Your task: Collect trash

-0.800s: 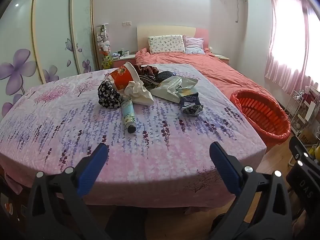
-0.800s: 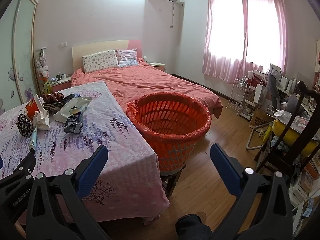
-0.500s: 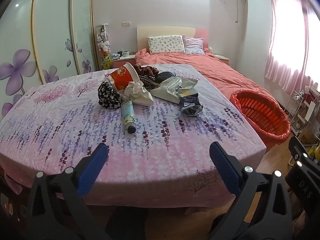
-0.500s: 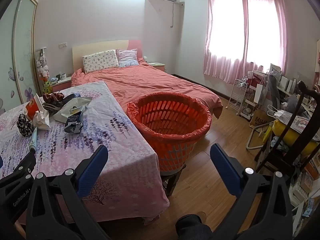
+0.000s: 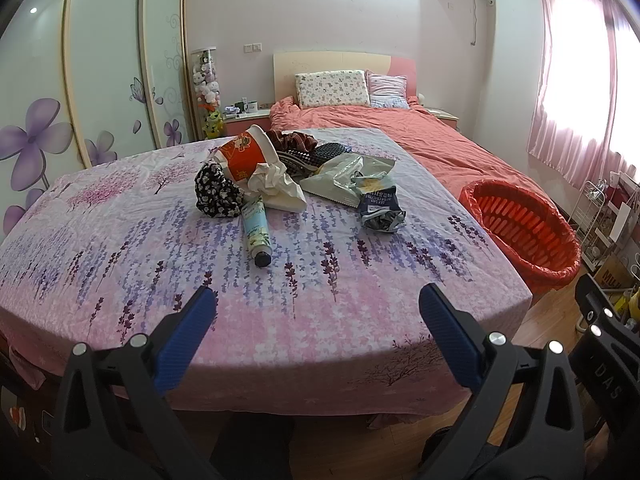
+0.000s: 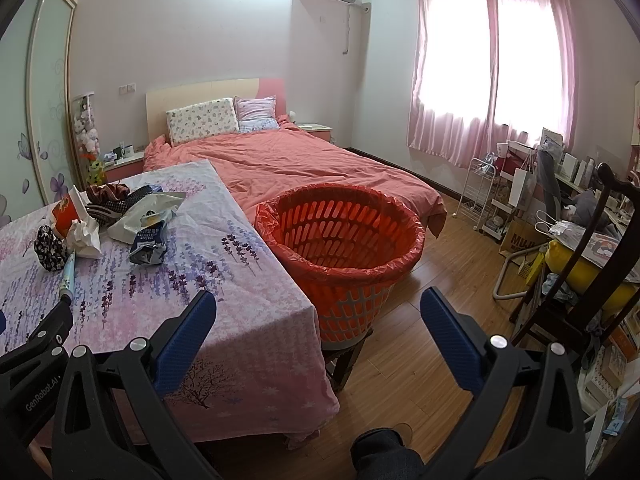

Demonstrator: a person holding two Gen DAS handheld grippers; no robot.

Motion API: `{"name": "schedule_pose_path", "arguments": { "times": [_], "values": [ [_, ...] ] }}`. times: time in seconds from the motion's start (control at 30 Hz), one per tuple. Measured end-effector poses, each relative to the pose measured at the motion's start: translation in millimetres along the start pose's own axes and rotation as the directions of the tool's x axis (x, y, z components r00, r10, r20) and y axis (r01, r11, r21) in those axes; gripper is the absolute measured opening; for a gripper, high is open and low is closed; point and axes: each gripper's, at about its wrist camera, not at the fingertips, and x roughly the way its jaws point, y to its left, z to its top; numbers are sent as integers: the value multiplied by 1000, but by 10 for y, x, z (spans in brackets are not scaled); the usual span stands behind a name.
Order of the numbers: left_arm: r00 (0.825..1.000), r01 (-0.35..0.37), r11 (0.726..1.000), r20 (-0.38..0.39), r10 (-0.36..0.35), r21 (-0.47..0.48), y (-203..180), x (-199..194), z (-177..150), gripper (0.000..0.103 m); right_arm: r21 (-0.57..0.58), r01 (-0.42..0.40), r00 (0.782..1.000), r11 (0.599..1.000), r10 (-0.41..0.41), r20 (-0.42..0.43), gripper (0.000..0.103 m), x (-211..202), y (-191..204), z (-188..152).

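Standing at the near edge of the table, with its lavender-print cloth, a person holds both tools short of the mess. The left hand-held gripper hangs over the cloth's near edge with its blue pads spread wide and nothing between them. The right hand-held gripper is just as wide and empty, off the table's right corner.

The trash lies in a heap toward the table's far side: a red paper cup on its side, crumpled tissue against it, a pale plastic bag, and a crushed dark snack packet nearer the right edge. A capped tube points toward the near edge. The orange basket, lined with a red bag, stands just beside the table's right edge.
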Motion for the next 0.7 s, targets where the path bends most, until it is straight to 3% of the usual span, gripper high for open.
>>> {"name": "schedule_pose_path", "arguments": {
  "times": [0.7],
  "values": [
    [1000, 0, 1000, -2, 0, 0, 0, 1, 0, 99, -1, 1, 1000, 1000, -1, -4, 101, 15, 10, -13]
  ]
}}
